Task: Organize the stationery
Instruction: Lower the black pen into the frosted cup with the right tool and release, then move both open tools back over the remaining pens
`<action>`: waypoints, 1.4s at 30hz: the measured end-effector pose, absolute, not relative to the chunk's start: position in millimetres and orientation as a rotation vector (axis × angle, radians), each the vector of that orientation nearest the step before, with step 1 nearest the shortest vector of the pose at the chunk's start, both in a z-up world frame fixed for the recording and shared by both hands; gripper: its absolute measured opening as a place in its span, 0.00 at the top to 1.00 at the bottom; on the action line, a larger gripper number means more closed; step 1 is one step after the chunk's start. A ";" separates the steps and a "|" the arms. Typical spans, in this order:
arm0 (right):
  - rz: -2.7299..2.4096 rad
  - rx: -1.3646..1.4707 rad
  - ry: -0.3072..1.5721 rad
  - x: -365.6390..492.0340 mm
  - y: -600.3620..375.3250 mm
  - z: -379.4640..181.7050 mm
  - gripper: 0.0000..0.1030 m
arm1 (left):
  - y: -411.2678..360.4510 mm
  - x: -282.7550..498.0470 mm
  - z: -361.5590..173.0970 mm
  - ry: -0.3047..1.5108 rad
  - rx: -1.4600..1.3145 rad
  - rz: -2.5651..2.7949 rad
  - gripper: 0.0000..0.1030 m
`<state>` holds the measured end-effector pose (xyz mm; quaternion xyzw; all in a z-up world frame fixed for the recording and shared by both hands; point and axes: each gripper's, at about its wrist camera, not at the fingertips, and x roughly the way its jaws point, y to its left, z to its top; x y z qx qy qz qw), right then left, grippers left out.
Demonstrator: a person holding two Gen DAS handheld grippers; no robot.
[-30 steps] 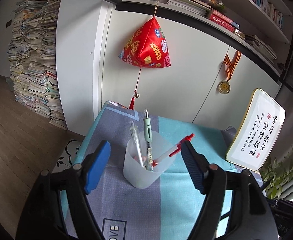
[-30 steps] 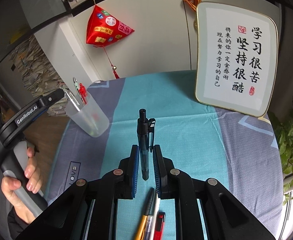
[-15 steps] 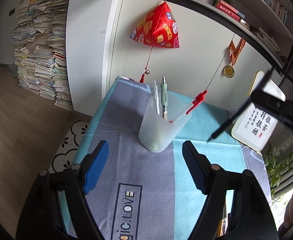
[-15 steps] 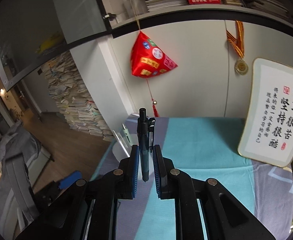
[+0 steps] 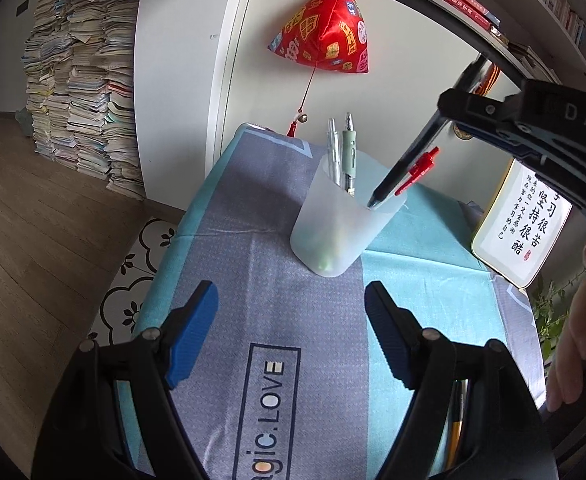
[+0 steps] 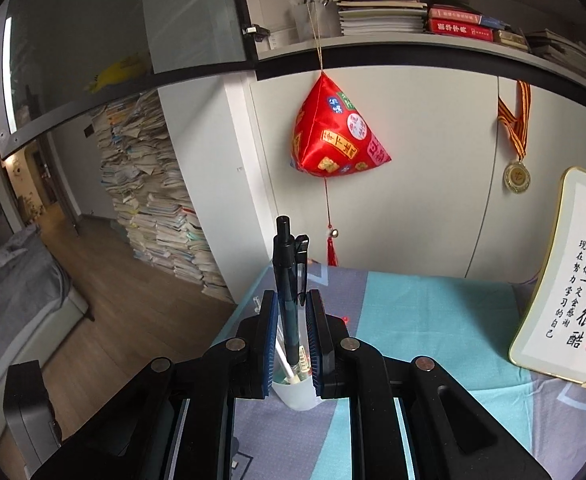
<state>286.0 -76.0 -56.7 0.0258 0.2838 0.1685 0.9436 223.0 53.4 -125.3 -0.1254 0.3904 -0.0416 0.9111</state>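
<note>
Here, item one: the translucent cup (image 5: 339,224) stood upright on the patterned tablecloth (image 5: 253,300), ahead of the left gripper (image 5: 291,332) and beyond its tips. That gripper's blue-padded tongs were spread wide with only bare cloth between them — nothing held.

Item two: the right gripper (image 6: 291,336) had its tongs pressed onto the dark pen (image 6: 287,280), pinching the barrel near its lower half; the clip end pointed up. From the left wrist view the same pen (image 5: 409,160) slanted down from upper right, its tip at the cup's rim, just beside the red pen (image 5: 415,172) leaning out of the cup.

Contents of the cup: a clear pen (image 5: 333,152), a pale green pen (image 5: 349,152) and the red pen, all standing clip end up.

Surroundings: a framed calligraphy plaque (image 5: 525,220) leaned at the table's right side; a red ornament (image 5: 325,40) with a tassel hung from the shelf above; a medal (image 6: 516,176) hung on the white wall; stacks of books (image 5: 81,72) rose from the floor at left. A hand (image 5: 577,332) gripped the right tool's handle.
</note>
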 end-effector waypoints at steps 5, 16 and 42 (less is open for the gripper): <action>0.290 0.013 0.569 277.8 -81.7 -64.1 0.56 | 49.5 218.4 -125.4 0.800 -0.225 -0.092 0.27; 0.202 0.042 0.776 231.8 -160.3 -72.4 0.55 | 33.0 207.5 -123.6 0.863 -0.242 -0.139 0.26; 0.184 0.185 1.095 152.8 -235.6 -183.0 0.55 | -59.9 158.5 -154.9 1.065 -0.120 -0.262 0.26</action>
